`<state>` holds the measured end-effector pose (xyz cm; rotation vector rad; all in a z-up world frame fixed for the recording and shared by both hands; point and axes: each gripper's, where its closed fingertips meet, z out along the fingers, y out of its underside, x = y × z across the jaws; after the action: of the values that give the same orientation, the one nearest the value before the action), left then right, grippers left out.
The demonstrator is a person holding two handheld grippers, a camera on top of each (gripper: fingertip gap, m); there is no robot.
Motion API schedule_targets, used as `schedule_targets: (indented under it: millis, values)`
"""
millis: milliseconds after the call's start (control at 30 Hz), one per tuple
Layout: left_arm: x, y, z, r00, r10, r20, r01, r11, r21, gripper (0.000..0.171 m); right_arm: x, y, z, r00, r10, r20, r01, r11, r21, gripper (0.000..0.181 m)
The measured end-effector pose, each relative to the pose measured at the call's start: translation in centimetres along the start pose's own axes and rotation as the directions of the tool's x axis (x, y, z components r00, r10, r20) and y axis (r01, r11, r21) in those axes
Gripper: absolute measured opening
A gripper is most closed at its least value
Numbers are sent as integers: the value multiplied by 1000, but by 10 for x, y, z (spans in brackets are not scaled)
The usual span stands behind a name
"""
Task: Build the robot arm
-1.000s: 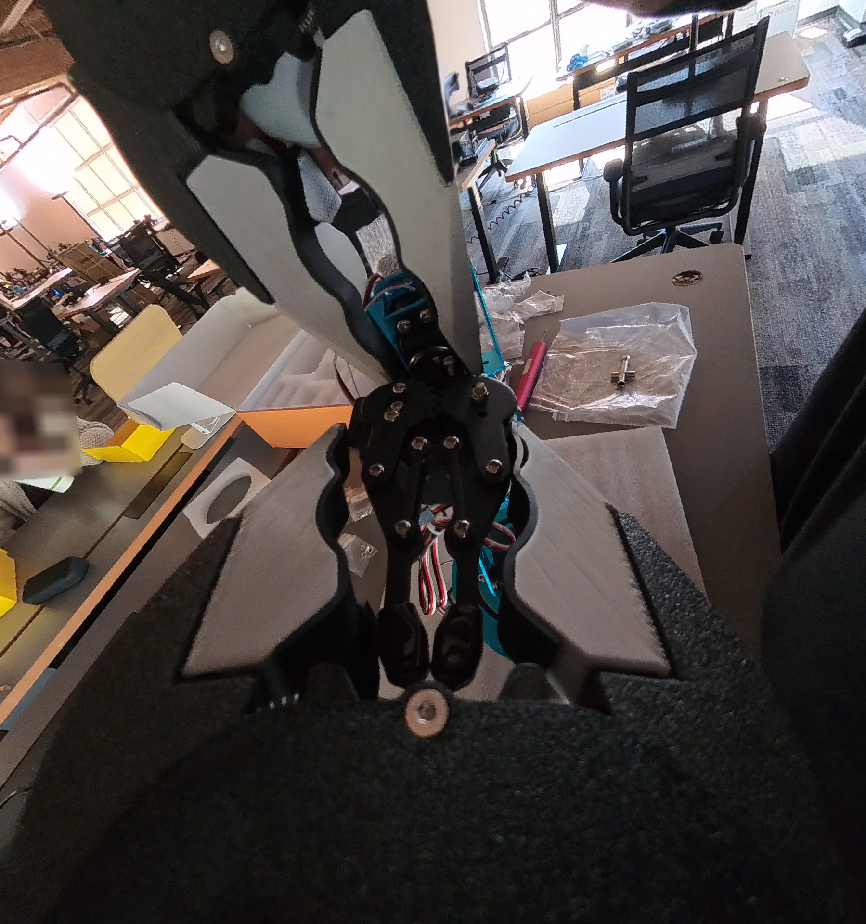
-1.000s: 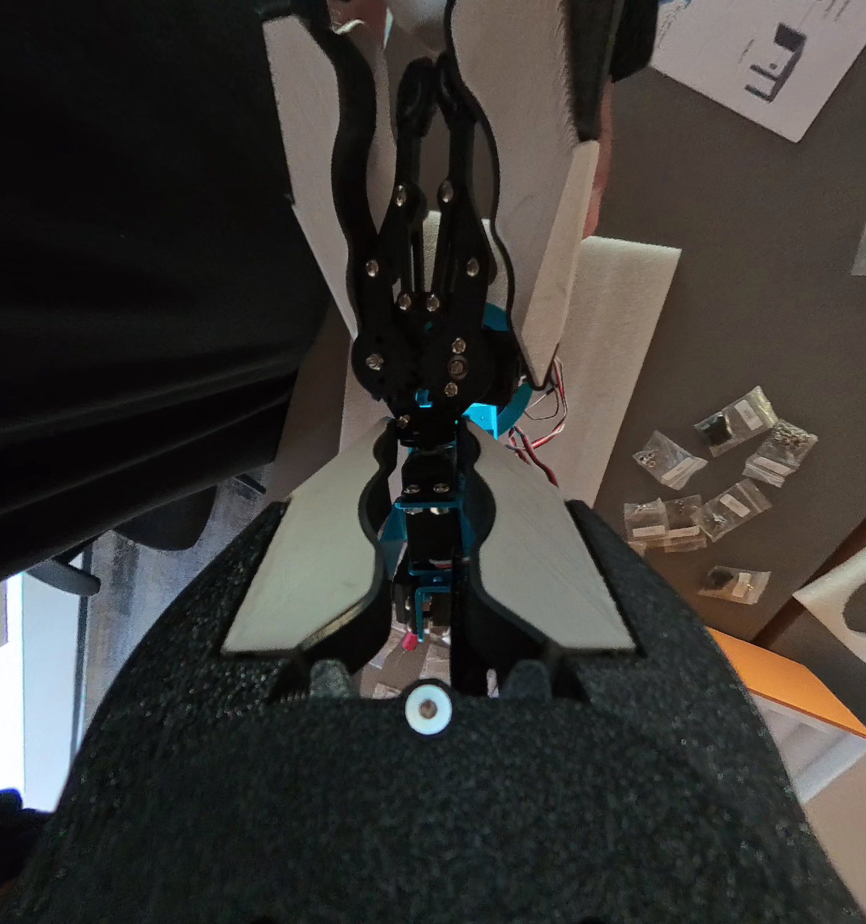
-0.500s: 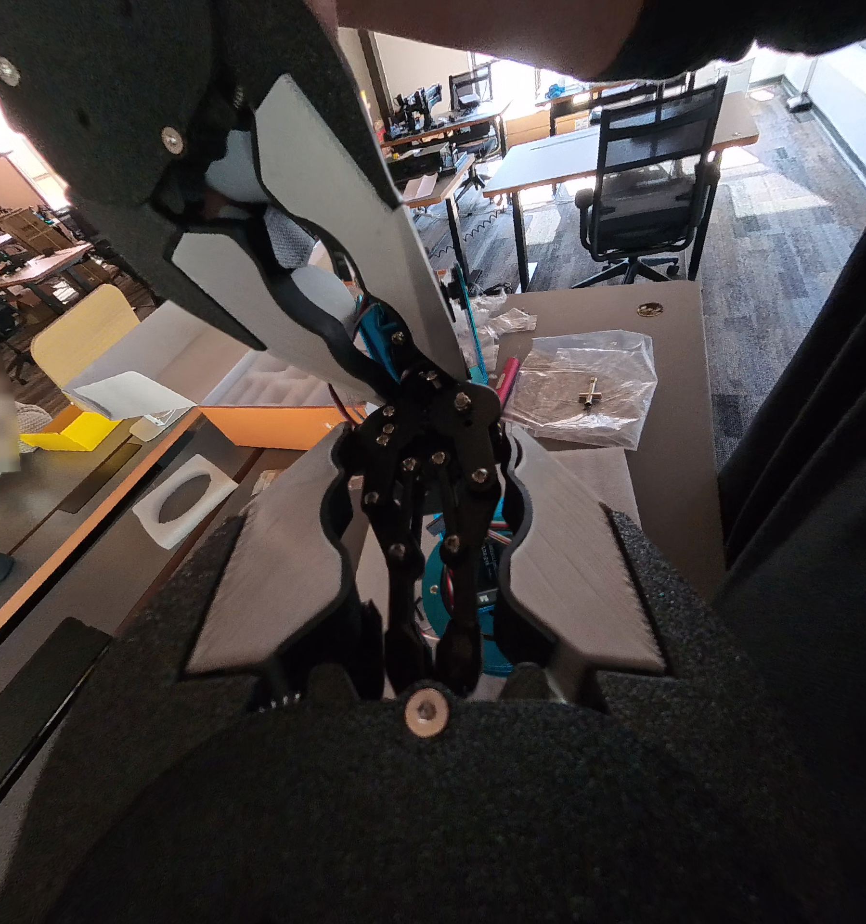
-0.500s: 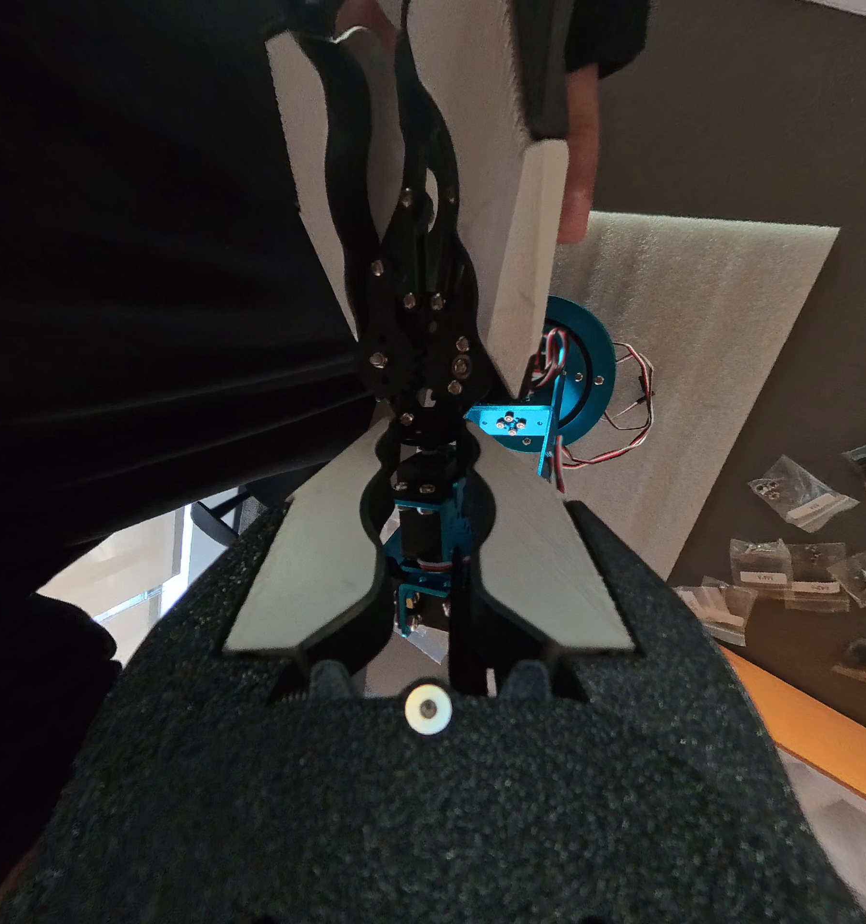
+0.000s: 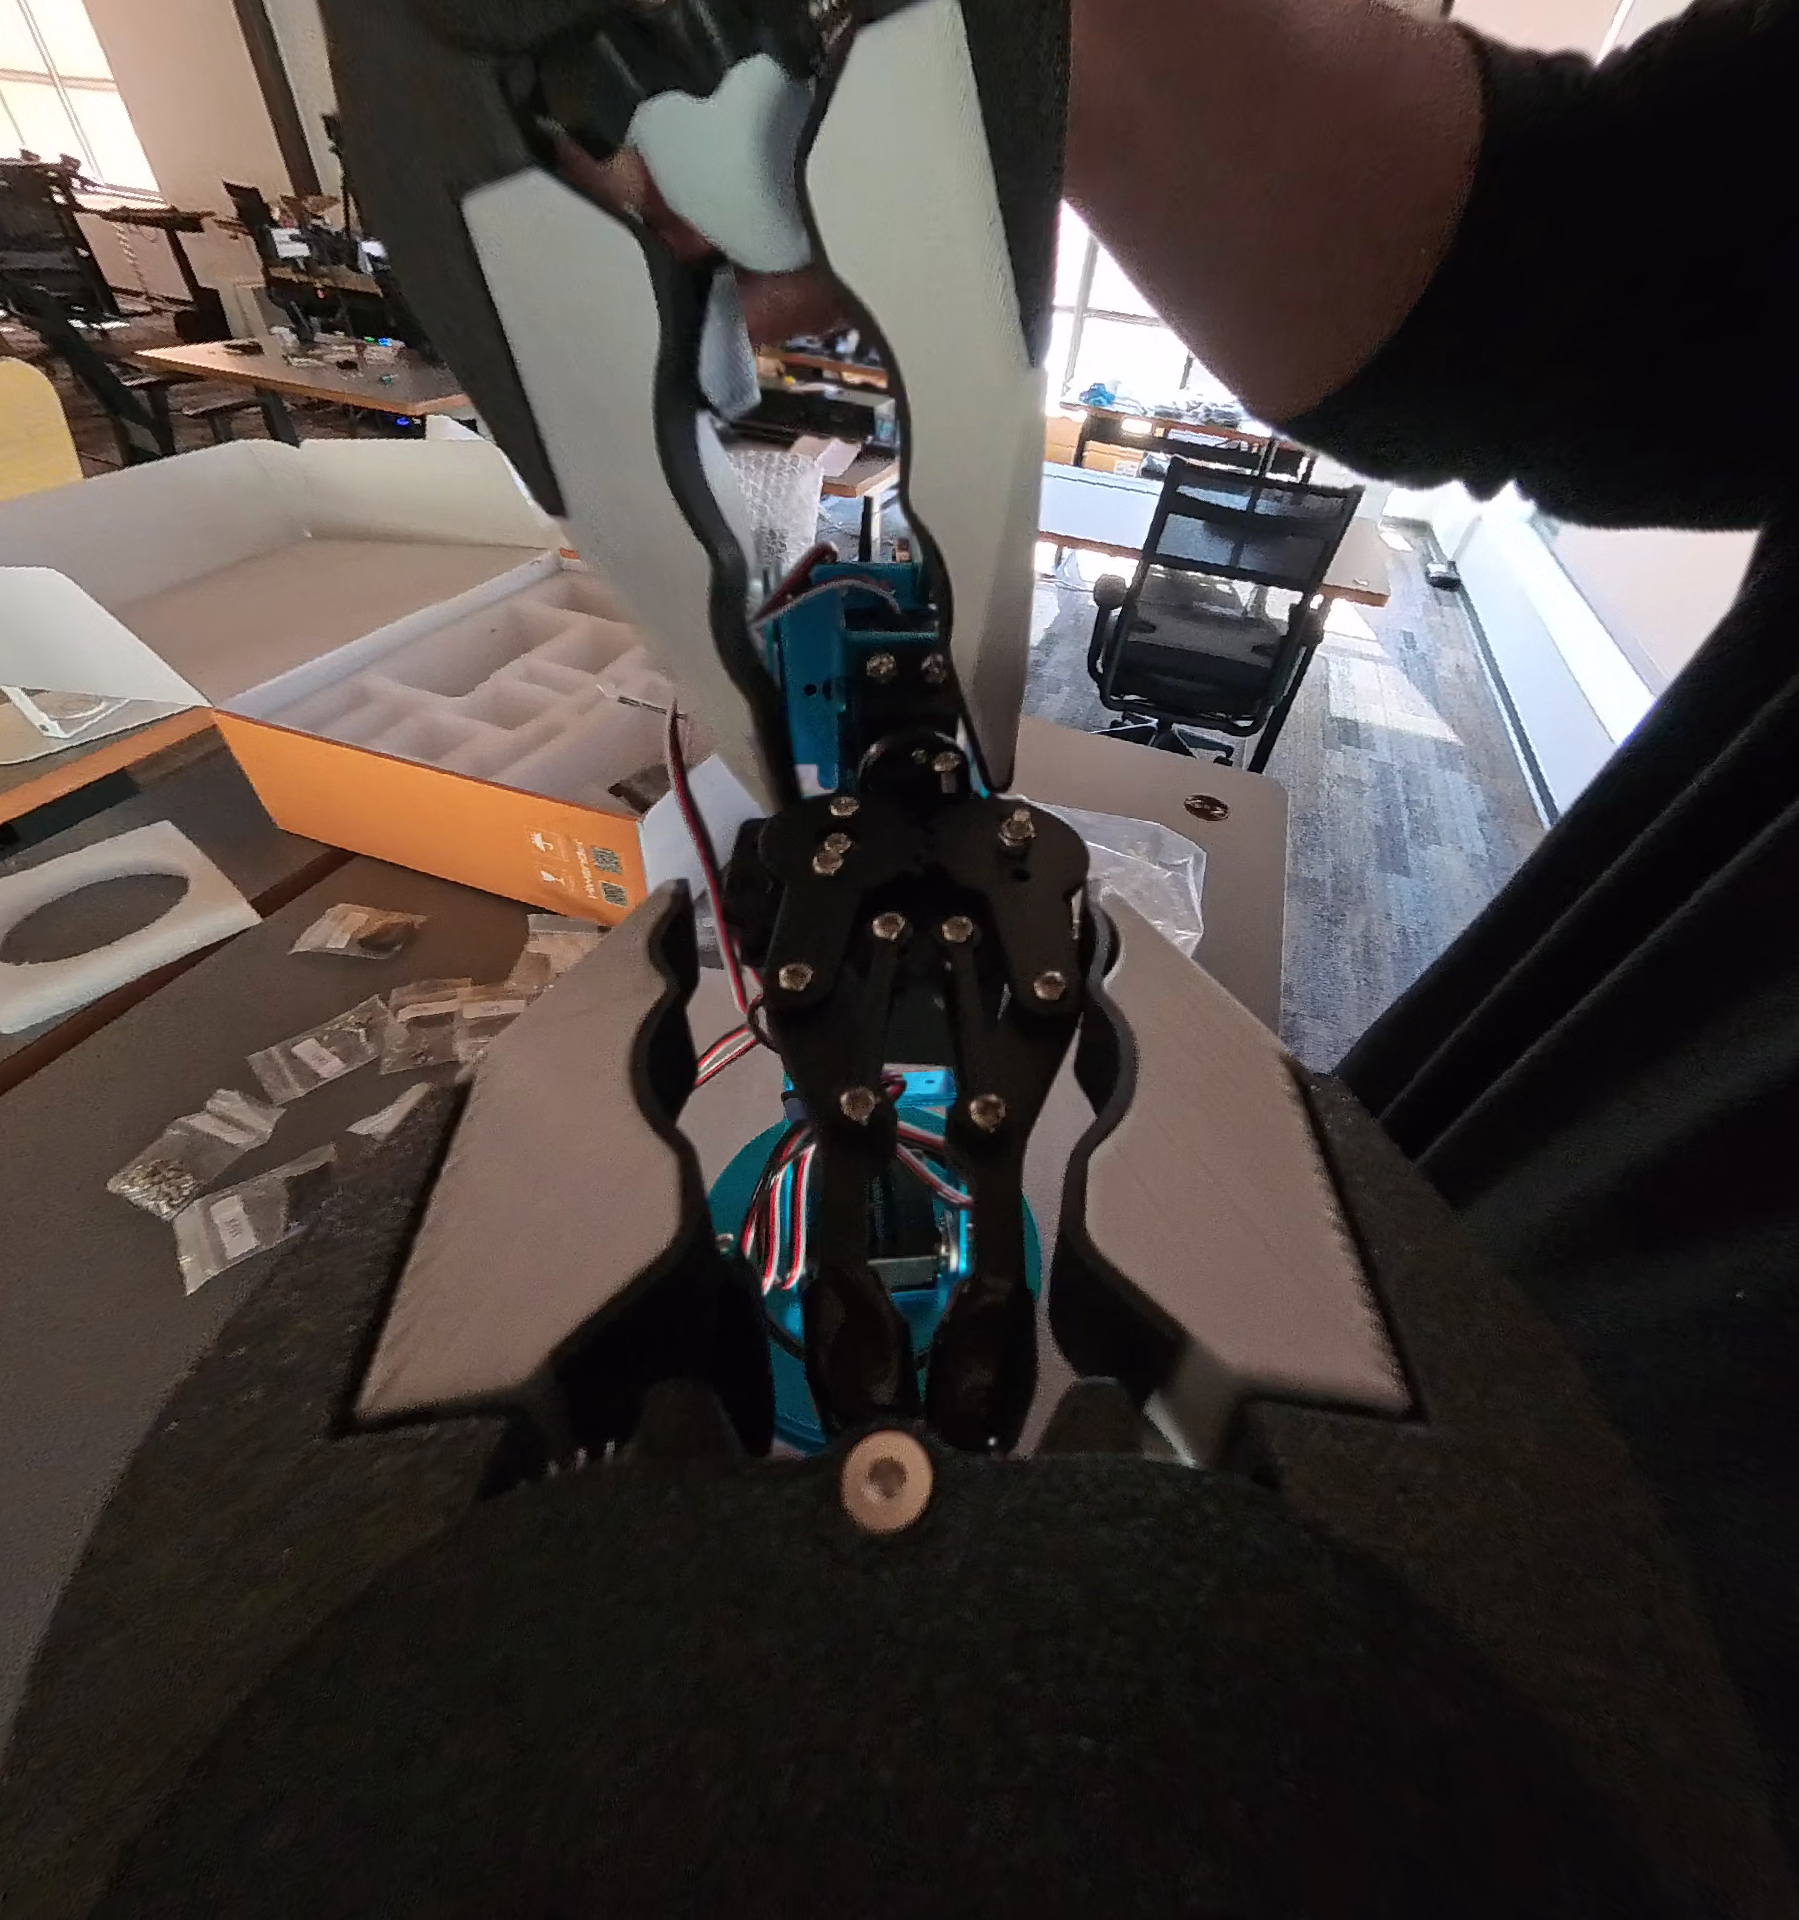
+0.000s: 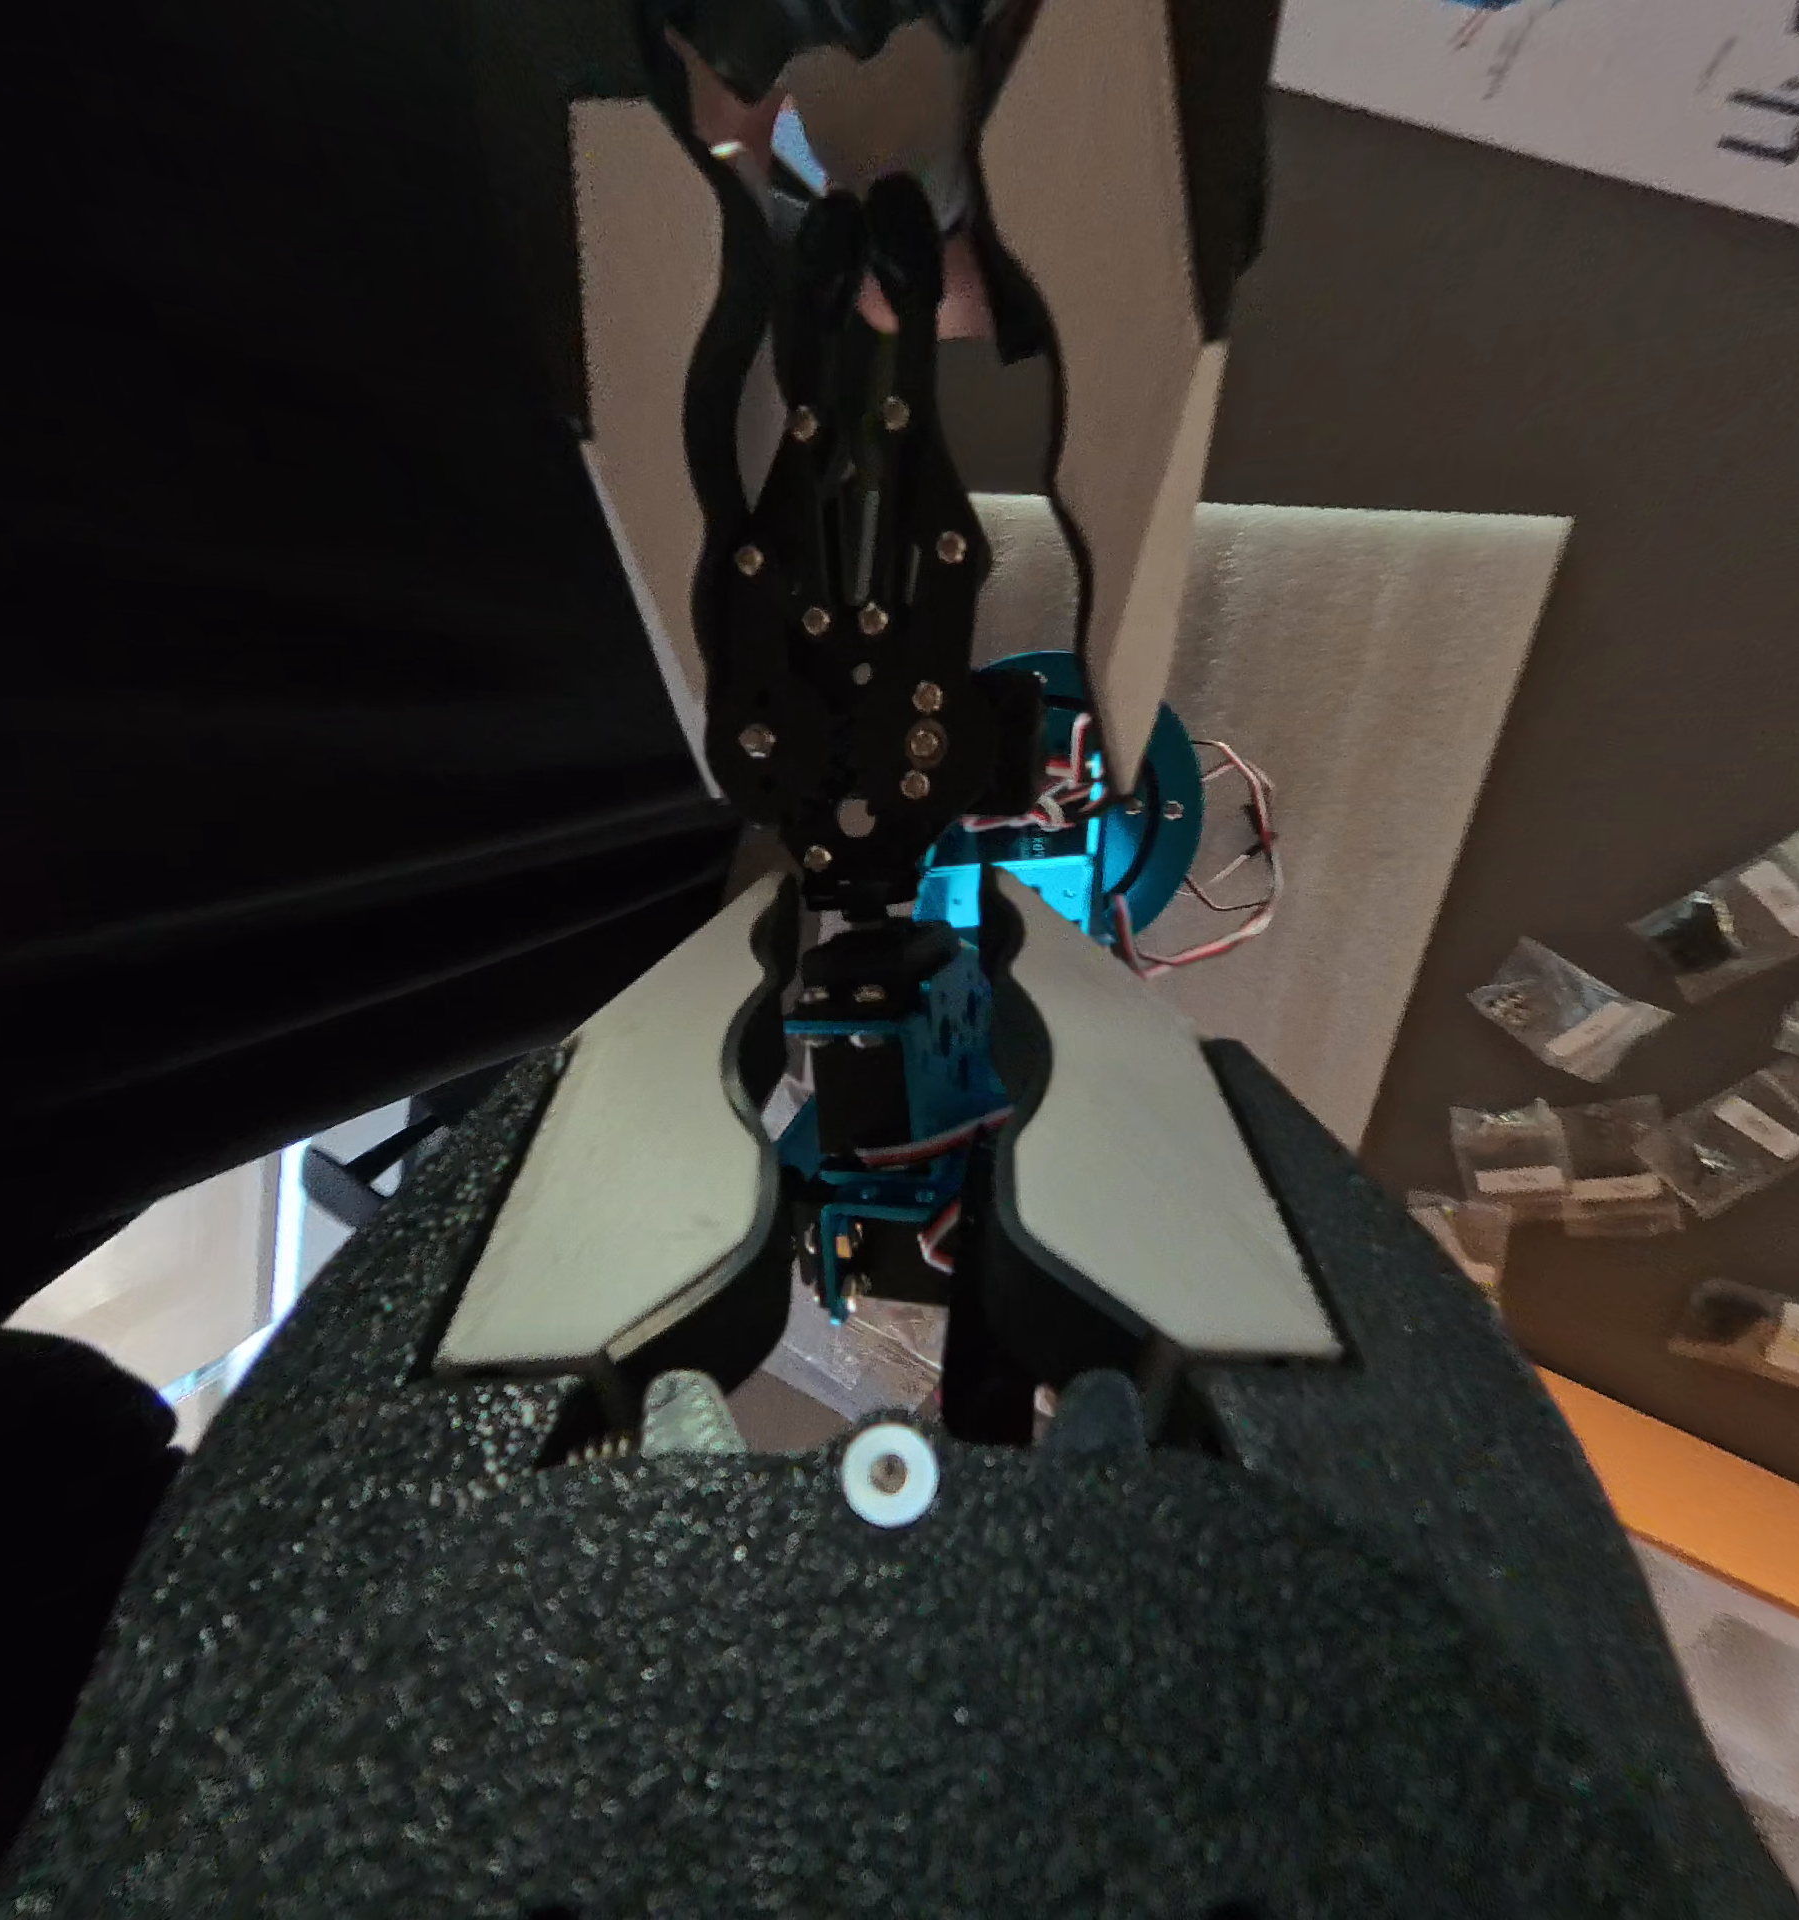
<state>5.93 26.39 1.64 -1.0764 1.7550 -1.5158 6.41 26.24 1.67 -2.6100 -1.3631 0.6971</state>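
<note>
Far left of the left wrist view: a white foam piece [image 5: 1, 966] with an oval hole, flat on the dark grey table [image 5: 43, 1351]. Just right of it, a scatter of small clear bags [image 5: 251, 1132] of hardware. Behind those, an open orange box [image 5: 427, 790] with a white moulded insert.

At centre, the toy arm [image 5: 916, 935], held up off the table between both tools. Left gripper [image 5: 887, 904] closed in from below on the black pincer [image 5: 916, 997] end, grey fingers [image 5: 562, 1143] pressed to either side of the plates as far as can be seen. Right gripper [image 6: 884, 883] coming from the opposite end, fingers narrowed to a tight V and clamped on the blue bracket [image 6: 936, 1049] and its black servo. Round blue base [image 6: 1165, 790] hanging to the side, with red, white and brown wires [image 6: 1238, 883] trailing loose. Beneath it, a pale foam sheet [image 6: 1342, 727] on the table.

Right of centre: a crumpled clear bag [image 5: 1144, 862] on a lighter desk, then a black mesh chair [image 5: 1227, 623] on grey patterned carpet. Far right, a dark sleeve [image 5: 1653, 260] and bare forearm reaching down to the right gripper.

Beyond: an open office with rows of desks, chairs and bright windows. In the right wrist view, a white printed sheet [image 6: 1601, 94] at the top right corner of the table.
</note>
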Motion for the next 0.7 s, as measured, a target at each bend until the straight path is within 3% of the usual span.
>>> schedule_targets:
  millis: [100,200,300,400,567,700]
  values:
    - [3,1,2,1000,1,-15,-1,1000,0,69,-2,-2,-8,997,-9,-75,11,999,35,43]
    - [4,2,2,1000,7,-22,-7,1000,-1,67,-5,-1,-21,973,-37,-229,51,997,56,45]
    - [4,2,3,1000,3,-28,-3,1000,9,68,-14,-6,-56,927,0,-374,90,970,225,54]
    - [3,1,1,1000,8,-19,-8,1000,27,68,-11,11,-79,870,140,-473,46,931,361,64]
    - [5,2,2,999,3,-33,-2,999,40,68,-21,1,-32,870,103,-483,94,926,366,60]
    - [5,2,3,999,3,-39,-2,999,42,68,-11,-3,-18,909,69,-411,74,944,322,41]
